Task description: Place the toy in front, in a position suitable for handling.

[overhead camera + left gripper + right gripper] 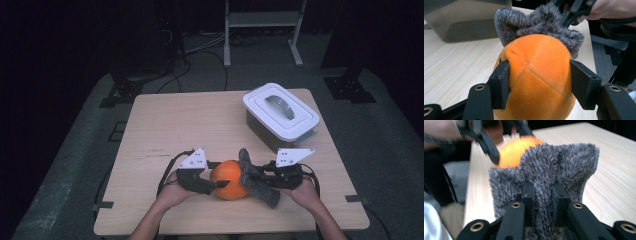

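Observation:
An orange plush ball (229, 178) sits at the front middle of the wooden table (165, 125). My left gripper (212, 181) is shut on it from the left; in the left gripper view both black jaws press into the orange plush ball (536, 75). A fuzzy grey cloth (256, 179) lies against the ball's right side. My right gripper (265, 176) is shut on a fold of that grey cloth (544, 177), with the orange ball (514, 151) just behind it. The grey cloth (541, 22) drapes over the far top of the ball.
A grey bin with a white handled lid (281, 115) stands at the table's back right. A white metal frame (262, 30) and cables are on the floor beyond the table. Bare tabletop stretches to the left and back.

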`<state>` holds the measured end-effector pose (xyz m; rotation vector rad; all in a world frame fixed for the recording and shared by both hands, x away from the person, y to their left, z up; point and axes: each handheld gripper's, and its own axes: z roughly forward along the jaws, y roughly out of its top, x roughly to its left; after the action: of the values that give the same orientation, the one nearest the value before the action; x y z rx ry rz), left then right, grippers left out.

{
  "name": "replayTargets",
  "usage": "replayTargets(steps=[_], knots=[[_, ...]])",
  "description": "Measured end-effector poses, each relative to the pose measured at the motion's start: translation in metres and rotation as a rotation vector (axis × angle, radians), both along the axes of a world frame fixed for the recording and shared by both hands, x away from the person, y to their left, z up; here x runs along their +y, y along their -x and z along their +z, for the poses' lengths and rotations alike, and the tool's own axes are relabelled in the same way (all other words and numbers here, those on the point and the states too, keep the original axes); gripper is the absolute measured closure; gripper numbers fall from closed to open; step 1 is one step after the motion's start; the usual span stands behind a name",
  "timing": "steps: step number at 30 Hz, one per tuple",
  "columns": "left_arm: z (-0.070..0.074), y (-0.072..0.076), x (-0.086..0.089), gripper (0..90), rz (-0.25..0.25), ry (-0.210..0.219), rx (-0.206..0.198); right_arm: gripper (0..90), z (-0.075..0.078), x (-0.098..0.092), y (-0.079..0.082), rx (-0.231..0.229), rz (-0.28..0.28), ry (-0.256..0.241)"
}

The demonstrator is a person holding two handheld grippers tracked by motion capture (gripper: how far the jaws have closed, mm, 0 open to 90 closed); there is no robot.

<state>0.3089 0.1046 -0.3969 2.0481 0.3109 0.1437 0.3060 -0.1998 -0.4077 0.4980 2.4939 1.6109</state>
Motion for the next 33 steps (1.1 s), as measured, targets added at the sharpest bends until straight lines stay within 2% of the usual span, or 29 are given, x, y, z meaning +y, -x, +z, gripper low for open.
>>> replayTargets(steps=[3,4,6,9,12,14,16,20,23,25,26,27,29,33], knots=[[0.002,0.001,-0.001,38.2,-0.010,0.011,0.000,74.9,0.008,0.002,0.003,-0.006,0.017,-0.078],[0.001,0.002,-0.002,37.9,-0.016,0.002,-0.006,74.9,0.009,0.005,0.004,-0.011,0.025,-0.074],[-0.001,0.001,-0.003,36.6,-0.023,-0.009,-0.010,74.9,0.005,0.010,0.005,-0.024,0.032,-0.028],[-0.005,0.001,-0.003,32.3,-0.027,0.014,0.001,74.9,-0.002,0.009,0.003,-0.001,0.039,-0.009],[-0.006,0.000,-0.003,25.7,-0.025,0.020,0.005,74.9,-0.003,0.006,0.002,0.002,0.039,-0.001],[-0.008,-0.003,-0.003,18.9,-0.011,0.015,0.021,74.9,-0.004,0.004,0.003,-0.001,0.036,0.005],[-0.012,-0.005,-0.002,17.6,-0.015,0.026,0.048,74.8,-0.005,0.001,0.002,0.000,0.029,0.009],[-0.015,-0.005,-0.003,21.7,-0.031,0.045,0.070,74.8,-0.007,-0.003,-0.001,0.008,0.016,0.012],[-0.012,-0.004,-0.001,31.2,-0.070,0.046,0.074,74.7,-0.007,-0.003,-0.002,0.002,0.003,0.017],[-0.008,-0.003,0.004,38.4,-0.118,0.089,0.080,74.7,-0.007,-0.004,-0.002,-0.003,-0.014,0.026],[-0.006,-0.002,0.006,40.6,-0.126,0.121,0.083,74.7,-0.008,-0.005,-0.004,-0.003,-0.025,0.027],[-0.004,-0.002,0.005,39.5,-0.117,0.124,0.074,74.6,-0.009,-0.006,-0.005,0.003,-0.030,0.025],[-0.005,0.000,0.000,33.6,-0.098,0.074,0.044,74.7,-0.010,-0.006,-0.007,0.013,-0.033,0.012],[-0.012,-0.001,-0.004,23.2,-0.071,0.025,0.015,74.6,-0.010,-0.005,-0.006,0.007,-0.034,0.016]])
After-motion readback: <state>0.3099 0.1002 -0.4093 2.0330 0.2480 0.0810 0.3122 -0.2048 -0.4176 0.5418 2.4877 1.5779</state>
